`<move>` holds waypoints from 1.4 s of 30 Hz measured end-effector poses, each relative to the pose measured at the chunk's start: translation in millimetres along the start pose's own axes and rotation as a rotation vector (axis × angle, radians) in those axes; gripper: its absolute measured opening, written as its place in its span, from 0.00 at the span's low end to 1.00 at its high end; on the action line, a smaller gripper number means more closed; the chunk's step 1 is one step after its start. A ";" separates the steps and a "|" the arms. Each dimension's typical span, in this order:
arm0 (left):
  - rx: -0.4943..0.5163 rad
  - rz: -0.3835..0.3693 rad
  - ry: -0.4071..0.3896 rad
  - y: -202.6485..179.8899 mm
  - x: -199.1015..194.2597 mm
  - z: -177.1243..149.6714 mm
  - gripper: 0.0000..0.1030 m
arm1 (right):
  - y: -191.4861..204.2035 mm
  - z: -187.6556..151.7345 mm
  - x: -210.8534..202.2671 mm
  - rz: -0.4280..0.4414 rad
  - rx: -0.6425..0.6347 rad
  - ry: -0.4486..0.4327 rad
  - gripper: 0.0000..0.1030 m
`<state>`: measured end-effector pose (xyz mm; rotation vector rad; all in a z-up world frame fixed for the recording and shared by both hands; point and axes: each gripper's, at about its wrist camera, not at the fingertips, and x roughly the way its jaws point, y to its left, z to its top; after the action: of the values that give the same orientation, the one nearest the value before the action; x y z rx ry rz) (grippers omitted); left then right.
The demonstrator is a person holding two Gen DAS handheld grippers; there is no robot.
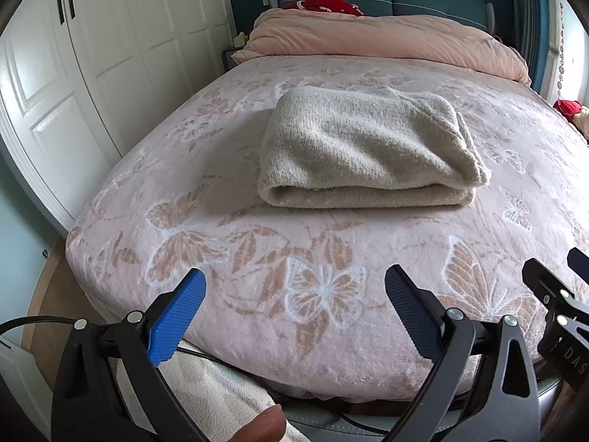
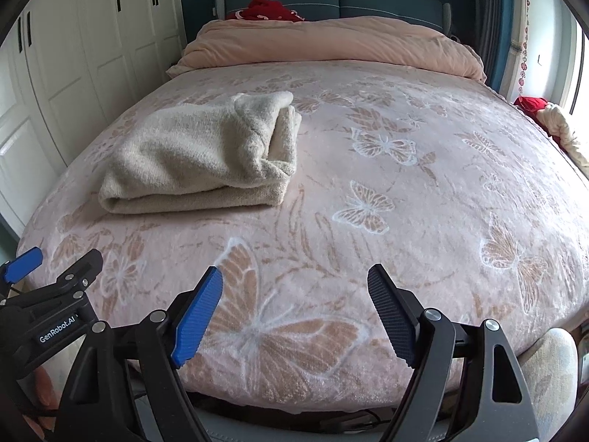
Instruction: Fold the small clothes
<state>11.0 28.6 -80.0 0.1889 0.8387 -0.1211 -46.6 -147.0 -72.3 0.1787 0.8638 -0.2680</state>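
Bed (image 1: 257, 331) carries folded cream sweater (image 1: 364, 151) toward its left edge, past mid-bed; loose right-end flaps, seen only from right wrist, could slump open if nudged; left gripper (image 1: 294, 309) and right gripper (image 2: 294, 305) both spread, empty, over the foot edge; left view alone shows a thumb (image 1: 263, 425).

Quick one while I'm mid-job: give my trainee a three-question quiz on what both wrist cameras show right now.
1. True or false: the left gripper is shut on the folded cream knitted garment.
2. Multiple choice: the garment lies on A) the pink butterfly-patterned blanket, B) the rolled peach duvet, C) the white wardrobe.
3. Fill in: the right gripper has its jaws ____, with nothing between them.

Key: 1 false, it is open and short of the garment; 2 A; 3 open.
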 end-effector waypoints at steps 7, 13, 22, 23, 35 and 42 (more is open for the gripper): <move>-0.010 0.002 0.000 0.9 0.3 -1.8 0.93 | 3.4 -2.9 2.1 -0.010 0.013 0.016 0.77; 0.000 -0.004 -0.001 -1.9 0.3 -3.7 0.92 | 6.5 -5.0 2.9 -0.013 0.010 0.022 0.77; 0.005 -0.006 0.008 -4.0 1.0 -4.4 0.92 | 6.8 -5.8 3.9 -0.008 0.007 0.031 0.77; 0.007 -0.002 0.008 -4.4 1.0 -4.6 0.92 | 7.1 -5.8 3.7 -0.008 0.008 0.031 0.77; 0.019 0.001 0.011 -6.0 1.2 -6.3 0.92 | 7.0 -6.3 5.4 -0.002 0.002 0.039 0.77; 0.027 0.010 0.007 -8.0 0.5 -7.4 0.92 | 7.9 -6.8 5.5 -0.001 0.005 0.042 0.77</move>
<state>4.5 22.3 -86.1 0.2193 0.8436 -0.1230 -45.8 -138.6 -80.5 0.1889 0.9055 -0.2676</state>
